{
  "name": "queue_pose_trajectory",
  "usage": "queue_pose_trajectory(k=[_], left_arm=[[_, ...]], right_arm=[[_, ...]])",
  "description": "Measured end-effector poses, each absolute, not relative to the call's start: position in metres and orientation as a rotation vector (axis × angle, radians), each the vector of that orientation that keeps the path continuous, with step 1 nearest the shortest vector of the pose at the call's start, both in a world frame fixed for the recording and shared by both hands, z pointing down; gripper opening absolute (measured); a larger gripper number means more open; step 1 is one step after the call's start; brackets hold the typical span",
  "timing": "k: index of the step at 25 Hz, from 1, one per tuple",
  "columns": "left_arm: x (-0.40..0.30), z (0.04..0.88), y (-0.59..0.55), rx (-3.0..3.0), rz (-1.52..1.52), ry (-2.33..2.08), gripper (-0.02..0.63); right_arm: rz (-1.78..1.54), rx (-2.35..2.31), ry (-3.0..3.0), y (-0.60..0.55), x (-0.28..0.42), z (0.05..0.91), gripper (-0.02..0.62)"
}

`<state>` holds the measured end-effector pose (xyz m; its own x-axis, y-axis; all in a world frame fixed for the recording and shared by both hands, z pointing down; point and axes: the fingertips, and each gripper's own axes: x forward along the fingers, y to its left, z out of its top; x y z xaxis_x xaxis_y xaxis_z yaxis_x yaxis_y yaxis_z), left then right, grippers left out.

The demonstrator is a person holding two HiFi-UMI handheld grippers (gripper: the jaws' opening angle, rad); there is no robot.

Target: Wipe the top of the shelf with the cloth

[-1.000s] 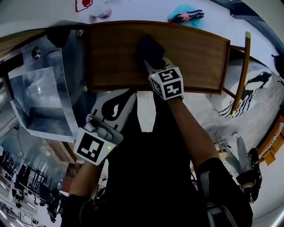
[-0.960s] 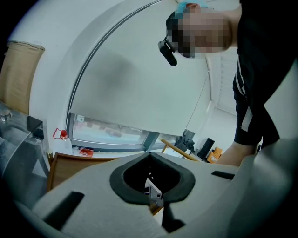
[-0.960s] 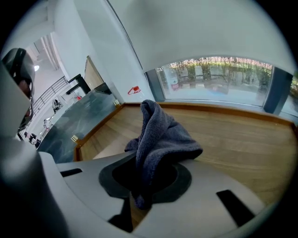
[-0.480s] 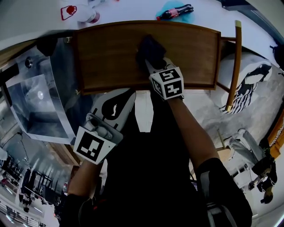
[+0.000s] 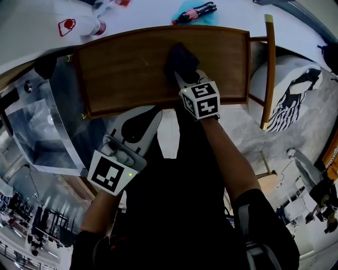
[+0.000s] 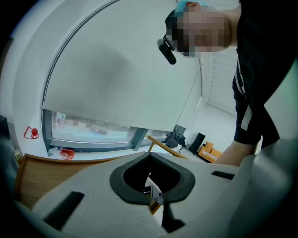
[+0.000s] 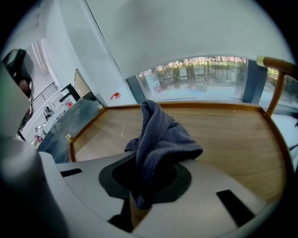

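The wooden shelf top (image 5: 132,68) spans the upper middle of the head view, with a raised rim. A dark blue-grey cloth (image 5: 180,58) rests bunched on it right of centre, and my right gripper (image 5: 182,74) is shut on the cloth. In the right gripper view the cloth (image 7: 158,139) rises crumpled from between the jaws over the wooden top (image 7: 223,135). My left gripper (image 5: 138,122) hangs below the shelf's near edge, close to the person's body, jaws together with nothing between them; its own view shows the shelf edge (image 6: 42,174) at lower left.
A glass panel (image 5: 47,126) stands left of the shelf. A wooden rail (image 5: 266,68) runs along the right side. Beyond the shelf lie a cola bottle on a blue patch (image 5: 193,11) and a red-and-white item (image 5: 79,25). The person's arm (image 5: 227,163) reaches forward.
The shelf and its surroundings have shifted left and down in the head view. The right gripper with the cloth sits further toward the shelf's right end. The left gripper has stayed put.
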<state>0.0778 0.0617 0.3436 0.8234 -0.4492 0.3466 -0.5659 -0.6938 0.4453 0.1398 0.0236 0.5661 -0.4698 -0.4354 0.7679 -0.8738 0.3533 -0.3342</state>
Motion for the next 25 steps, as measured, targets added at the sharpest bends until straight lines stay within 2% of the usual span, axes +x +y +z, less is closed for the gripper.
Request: queue_pose_trajectory(k=[25], left_arm=[[0.165,0.341,0.063,2.515,0.328,-0.589,0.018]], right_arm=[[1.060,1.324,-1.968,0.032,0.248,0.565,0.051]])
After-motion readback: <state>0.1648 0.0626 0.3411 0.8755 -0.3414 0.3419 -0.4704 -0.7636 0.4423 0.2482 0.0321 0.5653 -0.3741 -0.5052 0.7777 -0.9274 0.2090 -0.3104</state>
